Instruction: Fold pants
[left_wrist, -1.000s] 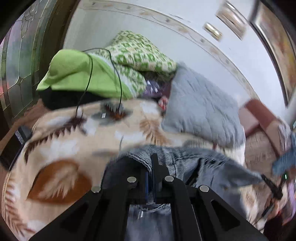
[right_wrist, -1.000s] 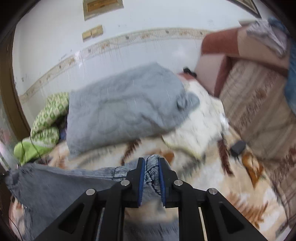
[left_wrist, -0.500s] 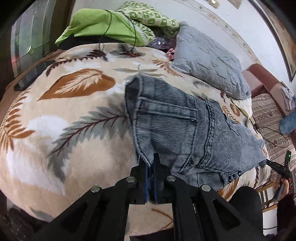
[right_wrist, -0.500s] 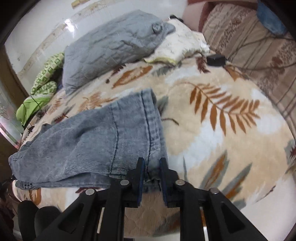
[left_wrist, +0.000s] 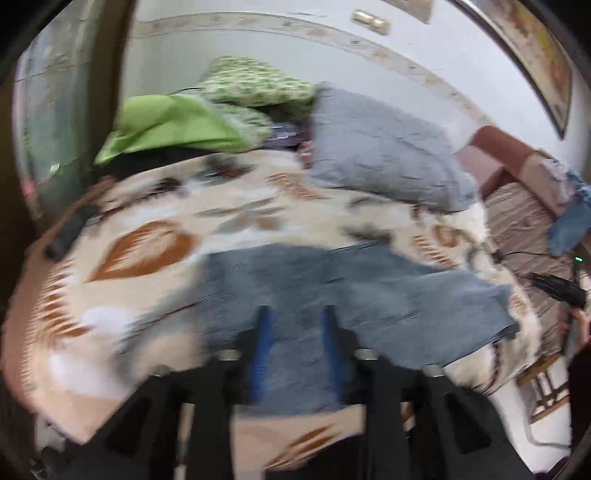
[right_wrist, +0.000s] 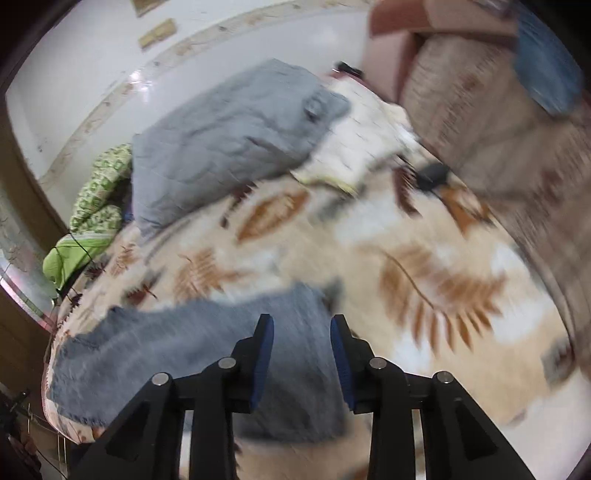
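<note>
The grey-blue denim pants (left_wrist: 354, 288) lie flat on the leaf-patterned blanket (left_wrist: 147, 236) on the bed; they also show in the right wrist view (right_wrist: 192, 347). My left gripper (left_wrist: 295, 314) is open above the pants' near edge and holds nothing. My right gripper (right_wrist: 301, 321) is open above the other end of the pants and holds nothing. Both views are blurred by motion.
A grey pillow (left_wrist: 384, 151) and green bedding (left_wrist: 177, 125) lie at the head of the bed by the wall. A brown sofa (right_wrist: 487, 103) with a blue cloth (right_wrist: 546, 66) stands to the right. A small black device (right_wrist: 432, 173) lies on the blanket.
Both grippers have opened and let go of the pants, which now lie on the blanket. Both grippers have lifted and tilted up toward the wall.
</note>
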